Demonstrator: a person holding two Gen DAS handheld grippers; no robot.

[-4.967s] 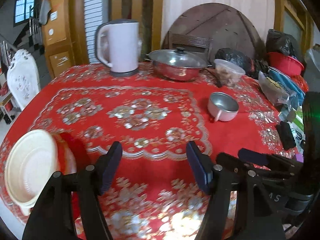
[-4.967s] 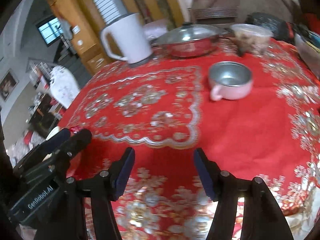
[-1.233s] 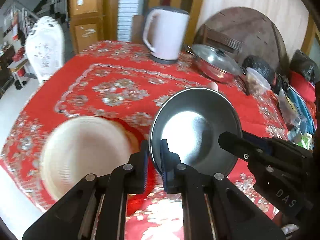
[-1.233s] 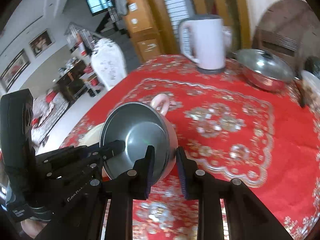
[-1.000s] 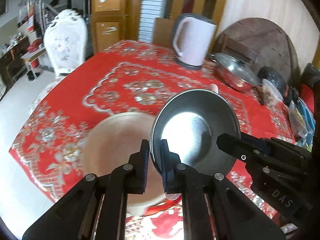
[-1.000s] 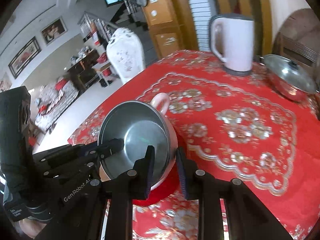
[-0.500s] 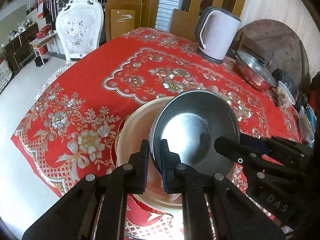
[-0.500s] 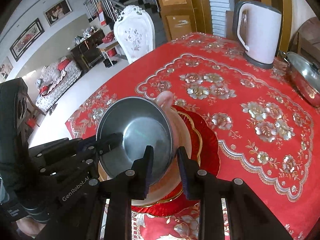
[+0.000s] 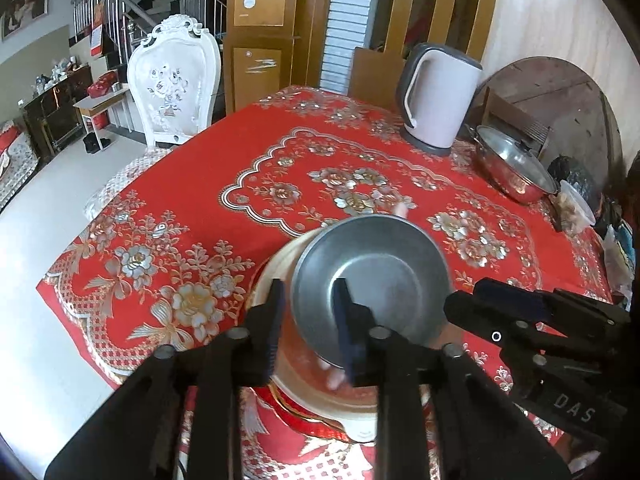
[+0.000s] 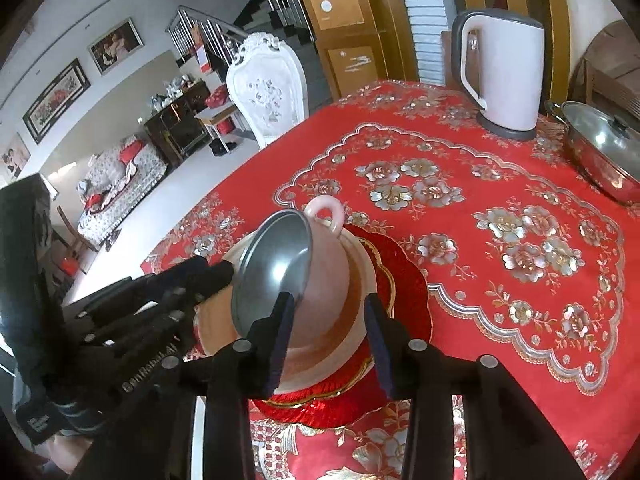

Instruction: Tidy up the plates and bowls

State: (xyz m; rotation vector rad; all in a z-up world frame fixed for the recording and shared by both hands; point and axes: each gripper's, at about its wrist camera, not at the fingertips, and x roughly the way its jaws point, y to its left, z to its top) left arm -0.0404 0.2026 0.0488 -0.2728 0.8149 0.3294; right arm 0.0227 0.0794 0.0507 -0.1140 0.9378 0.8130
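The bowl (image 9: pixel 370 280) (steel inside, pink outside, with a loop handle (image 10: pixel 326 212) on its far side) sits tilted in a cream plate (image 10: pixel 360 276), which lies on a red plate (image 10: pixel 408 292) near the front edge of the table. The left gripper (image 9: pixel 308 320) has its fingers apart, straddling the bowl's near rim: one finger (image 9: pixel 274 320) outside, the other inside the steel basin. The right gripper (image 10: pixel 328 334) is also parted, its fingers (image 10: pixel 282 328) standing either side of the bowl's pink wall; whether they touch it I cannot tell.

Under the plates spreads a red tablecloth (image 9: pixel 192 184) worked with silver and gold flowers and a scalloped border. Beyond the bowl, at the cloth's far edge, stands a white kettle (image 9: pixel 438 96) with a grey base, and just right of the kettle a lidded steel pot (image 9: pixel 512 164). Right of the pot sits a clear tub (image 9: pixel 572 208), beside dark bags.

Left of the kettle, off the table, a white carved chair (image 9: pixel 174 84) faces the cloth. Behind the kettle are wooden cabinets (image 9: pixel 260 32) and a white slatted panel; a round wooden tabletop (image 9: pixel 560 96) leans on the wall behind the pot. Past the chair a staircase (image 10: pixel 248 28) with a metal rail rises, with framed pictures (image 10: pixel 56 96) on the pale wall and a sofa below.
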